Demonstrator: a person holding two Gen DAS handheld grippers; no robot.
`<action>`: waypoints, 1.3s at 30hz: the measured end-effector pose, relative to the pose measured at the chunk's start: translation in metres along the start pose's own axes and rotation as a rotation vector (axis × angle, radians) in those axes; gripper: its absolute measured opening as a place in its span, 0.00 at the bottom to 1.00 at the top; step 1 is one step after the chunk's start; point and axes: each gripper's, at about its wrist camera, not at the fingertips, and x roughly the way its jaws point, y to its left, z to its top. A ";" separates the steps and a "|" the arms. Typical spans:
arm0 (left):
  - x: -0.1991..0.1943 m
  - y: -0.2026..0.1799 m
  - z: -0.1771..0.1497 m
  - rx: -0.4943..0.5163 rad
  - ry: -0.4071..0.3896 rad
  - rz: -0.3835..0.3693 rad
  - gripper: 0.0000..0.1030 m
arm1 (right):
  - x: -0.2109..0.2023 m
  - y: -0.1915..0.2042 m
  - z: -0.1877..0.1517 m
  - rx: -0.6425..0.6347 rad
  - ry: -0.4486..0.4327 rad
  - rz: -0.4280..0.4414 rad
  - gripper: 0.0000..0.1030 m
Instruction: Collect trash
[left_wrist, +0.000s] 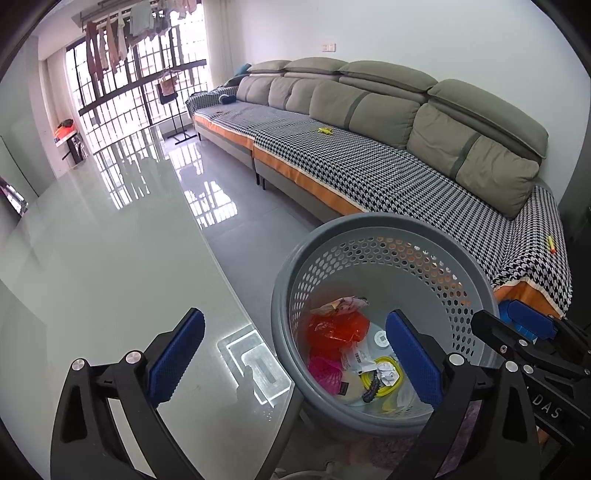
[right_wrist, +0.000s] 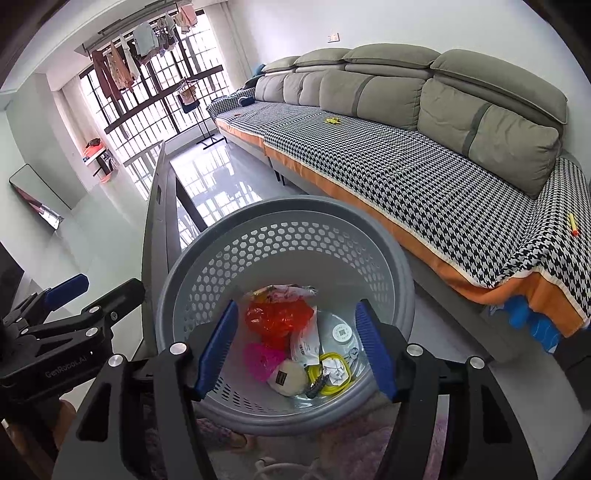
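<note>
Trash lies in the grey perforated bin beside the tabletop. Left gripper spread fully wide, empty. Right gripper partly open above the bin, gripping nothing.

both wrist views angled down, close over one basket

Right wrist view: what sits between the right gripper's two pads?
Nothing is held. In that view, the gap in the right gripper frames trash in the grey basket: an orange bag and a yellow ring.
</note>
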 end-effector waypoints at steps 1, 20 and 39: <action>0.000 -0.001 0.000 0.002 0.000 0.004 0.94 | 0.000 0.000 0.000 -0.001 0.000 0.000 0.61; 0.007 -0.007 0.000 -0.001 0.011 0.043 0.94 | 0.001 0.000 -0.002 0.006 -0.002 -0.001 0.61; 0.007 -0.010 0.000 0.007 0.010 0.035 0.94 | 0.001 0.001 -0.002 0.007 -0.001 0.000 0.61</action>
